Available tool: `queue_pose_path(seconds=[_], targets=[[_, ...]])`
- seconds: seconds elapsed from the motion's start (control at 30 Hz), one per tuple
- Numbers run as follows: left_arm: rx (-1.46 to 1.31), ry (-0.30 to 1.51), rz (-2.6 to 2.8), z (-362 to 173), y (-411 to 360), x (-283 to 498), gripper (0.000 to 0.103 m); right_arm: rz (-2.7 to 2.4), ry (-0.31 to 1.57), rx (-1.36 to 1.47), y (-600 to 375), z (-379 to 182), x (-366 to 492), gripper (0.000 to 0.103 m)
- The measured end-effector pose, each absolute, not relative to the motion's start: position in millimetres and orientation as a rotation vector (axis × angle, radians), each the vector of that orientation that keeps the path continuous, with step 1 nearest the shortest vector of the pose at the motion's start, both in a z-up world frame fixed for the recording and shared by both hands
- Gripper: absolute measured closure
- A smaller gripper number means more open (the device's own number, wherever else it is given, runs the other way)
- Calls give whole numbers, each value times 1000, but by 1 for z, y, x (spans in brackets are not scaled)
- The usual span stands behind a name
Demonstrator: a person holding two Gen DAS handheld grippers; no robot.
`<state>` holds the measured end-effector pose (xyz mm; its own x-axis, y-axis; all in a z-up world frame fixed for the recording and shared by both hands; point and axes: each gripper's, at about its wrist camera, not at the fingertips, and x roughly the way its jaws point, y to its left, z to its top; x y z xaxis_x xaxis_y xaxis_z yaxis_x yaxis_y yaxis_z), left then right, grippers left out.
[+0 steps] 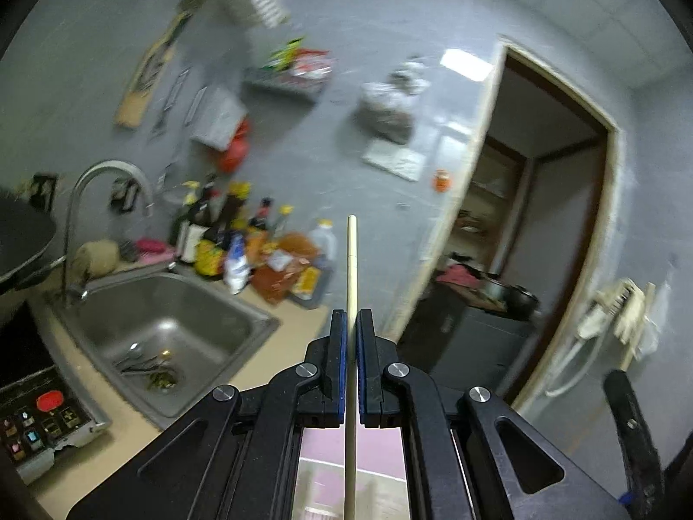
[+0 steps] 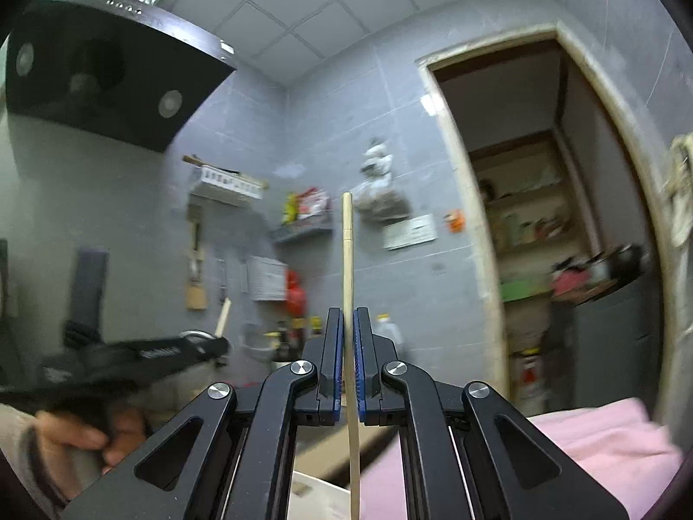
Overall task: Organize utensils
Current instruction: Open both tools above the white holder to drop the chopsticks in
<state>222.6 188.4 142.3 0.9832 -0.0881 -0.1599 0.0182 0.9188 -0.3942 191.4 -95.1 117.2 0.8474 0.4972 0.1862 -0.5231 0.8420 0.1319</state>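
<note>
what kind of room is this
Most likely a home kitchen: a steel sink with a curved faucet, a cluster of sauce and oil bottles on the counter beside it, and a black range hood overhead.

Free air ahead of both tongs up to the grey tiled wall (image 1: pixel 329 138). L tongs (image 1: pixel 351 316): sink (image 1: pixel 182 303) open below-left, utensils lying at its drain; tap (image 1: pixel 108 182) arches over its rear edge. Bottle cluster (image 1: pixel 242 242) blocks the bench corner behind sink. Wall shelf (image 1: pixel 290 78) & hanging bag (image 1: pixel 390 104) jut out higher up. Doorway (image 1: pixel 541 199) open on the R. R tongs (image 2: pixel 350 316): range hood (image 2: pixel 108 73) overhangs upper-left; L tongs + hand (image 2: pixel 86 429) crowd lower-left.
</note>
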Motion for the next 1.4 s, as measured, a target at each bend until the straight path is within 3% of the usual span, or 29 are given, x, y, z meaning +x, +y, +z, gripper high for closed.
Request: queue_pose_path(seconds=[0.6, 0.97, 1.03, 1.13, 1.17, 1.23, 1.33, 1.4], targets=[[-404, 209, 109, 93, 187, 247, 101, 583, -4, 97, -45, 71, 242, 100], [-318, 382, 85, 71, 175, 239, 100, 568, 142, 59, -50, 54, 240, 98], [-294, 396, 61, 73, 170, 235, 96, 571, 150, 66, -55, 55, 237, 97], [-275, 397, 39, 75, 162, 229, 86, 566, 145, 71, -61, 58, 231, 87], [-277, 392, 36, 77, 161, 226, 84, 564, 145, 78, -65, 60, 228, 77], [-280, 371, 24, 81, 156, 220, 74, 562, 136, 90, -72, 63, 222, 73], [-257, 333, -8, 90, 141, 209, 68, 536, 120, 95, -86, 69, 212, 67], [-240, 316, -35, 96, 129, 204, 61, 513, 104, 96, -98, 75, 204, 52]])
